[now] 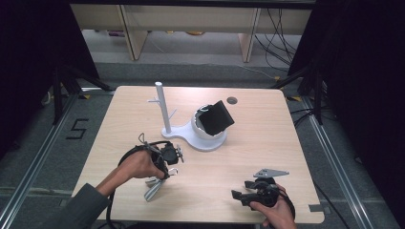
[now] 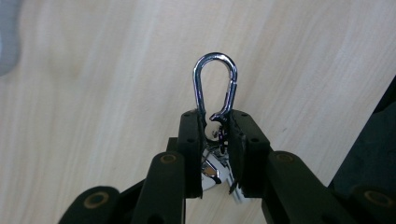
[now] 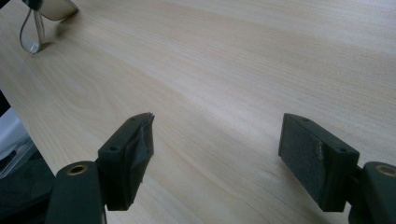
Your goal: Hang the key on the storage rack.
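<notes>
1. One light wooden table (image 1: 267, 157), bearing everything below.
2. One white stand (image 1: 203, 138) near the table's middle: a flat base with one upright post (image 1: 162, 107) carrying short pegs, and one white bowl-like cup on the base with one black block (image 1: 216, 117) tilted in it.
3. Two hand-held grippers. Left gripper (image 1: 177, 156) just in front of the stand and to its left, raised off the tabletop, clenched on the carabiner. Right gripper (image 1: 240, 190) well in front of the stand and to its right, near the table's front edge, jaws spread wide with nothing between them, bare wood below.
4. One silver carabiner (image 2: 215, 88), pinched at its lower end between the left gripper's pads, loop sticking out past the tips; more metal pieces hanging behind the jaws, number unclear.
</notes>
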A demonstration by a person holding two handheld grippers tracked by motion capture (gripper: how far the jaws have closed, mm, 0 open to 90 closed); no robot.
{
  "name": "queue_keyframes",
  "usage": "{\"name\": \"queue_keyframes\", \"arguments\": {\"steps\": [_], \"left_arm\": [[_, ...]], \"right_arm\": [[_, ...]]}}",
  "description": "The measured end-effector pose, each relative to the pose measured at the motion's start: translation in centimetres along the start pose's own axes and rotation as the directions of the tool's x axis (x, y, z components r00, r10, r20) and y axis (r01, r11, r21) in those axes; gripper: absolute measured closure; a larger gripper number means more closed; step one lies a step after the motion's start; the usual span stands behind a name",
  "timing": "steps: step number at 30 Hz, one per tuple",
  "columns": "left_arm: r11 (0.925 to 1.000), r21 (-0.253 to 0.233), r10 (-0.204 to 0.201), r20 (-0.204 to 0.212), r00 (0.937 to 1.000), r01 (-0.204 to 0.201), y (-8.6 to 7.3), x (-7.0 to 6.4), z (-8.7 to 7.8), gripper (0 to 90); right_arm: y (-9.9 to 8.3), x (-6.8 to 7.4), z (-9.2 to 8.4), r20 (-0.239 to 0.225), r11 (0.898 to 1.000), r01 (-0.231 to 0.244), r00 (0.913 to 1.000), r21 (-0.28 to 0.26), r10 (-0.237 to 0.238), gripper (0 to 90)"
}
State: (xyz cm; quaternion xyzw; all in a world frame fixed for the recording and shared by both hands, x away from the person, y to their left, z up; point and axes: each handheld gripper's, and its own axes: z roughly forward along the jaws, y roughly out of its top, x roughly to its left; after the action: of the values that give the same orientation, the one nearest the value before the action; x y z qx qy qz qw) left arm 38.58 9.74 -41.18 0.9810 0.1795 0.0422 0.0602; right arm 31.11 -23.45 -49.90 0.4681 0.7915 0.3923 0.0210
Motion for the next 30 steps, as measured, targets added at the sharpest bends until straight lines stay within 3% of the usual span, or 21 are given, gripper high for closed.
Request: {"name": "queue_keyframes", "arguments": {"steps": [5,8,10,14,16,18,19,21,23,30], "left_arm": [[0.9993,-0.026,-0.027,-0.013,0.9996,0.027,-0.6,1.0,-1.7,74.9],[0.9960,-0.060,-0.067,-0.026,0.9974,0.065,-1.2,2.2,-3.6,74.9],[0.9957,-0.061,-0.071,-0.022,0.9972,0.070,-1.2,2.4,-4.0,74.9],[0.9917,-0.070,-0.112,-0.057,0.9921,0.108,-1.7,3.8,-5.8,75.0],[0.9912,-0.060,-0.121,-0.050,0.9914,0.118,-1.9,4.4,-6.7,74.9],[0.9848,-0.084,-0.155,-0.033,0.9873,0.152,-2.3,5.5,-8.0,74.9],[0.9848,-0.084,-0.155,-0.033,0.9873,0.152,-2.3,5.5,-8.0,74.9],[0.9836,-0.074,-0.168,-0.043,0.9849,0.165,-2.5,5.9,-8.6,74.9],[0.9816,-0.072,-0.180,-0.046,0.9825,0.177,-2.8,6.4,-9.1,74.9],[0.9633,-0.105,-0.255,-0.074,0.9640,0.247,-3.3,8.6,-10.9,74.9]], "right_arm": [[0.0,0.0,0.0,-0.007,1.000,-0.010,0.9999,-0.001,0.010,27.3],[0.0,0.0,0.0,-0.002,1.000,-0.004,1.0000,0.002,0.004,27.3],[0.0,0.0,0.1,-0.005,1.000,-0.016,0.9999,0.009,0.016,27.3],[0.0,-0.1,0.1,-0.001,1.000,-0.005,1.0000,0.001,0.005,27.3],[0.0,-0.1,0.1,0.000,1.000,-0.007,1.0000,0.002,0.007,27.3],[-0.1,0.0,0.0,0.001,1.000,-0.023,0.9997,0.008,0.023,27.3],[-0.1,-0.1,0.1,-0.004,1.000,-0.008,1.0000,-0.011,0.008,27.3],[-0.1,0.0,0.1,-0.008,1.000,-0.029,0.9996,-0.004,0.029,27.4],[0.0,-0.1,0.1,-0.003,1.000,-0.007,1.0000,0.003,0.007,27.3],[0.0,-0.1,0.1,-0.007,1.000,-0.010,0.9999,0.002,0.010,27.3]]}}
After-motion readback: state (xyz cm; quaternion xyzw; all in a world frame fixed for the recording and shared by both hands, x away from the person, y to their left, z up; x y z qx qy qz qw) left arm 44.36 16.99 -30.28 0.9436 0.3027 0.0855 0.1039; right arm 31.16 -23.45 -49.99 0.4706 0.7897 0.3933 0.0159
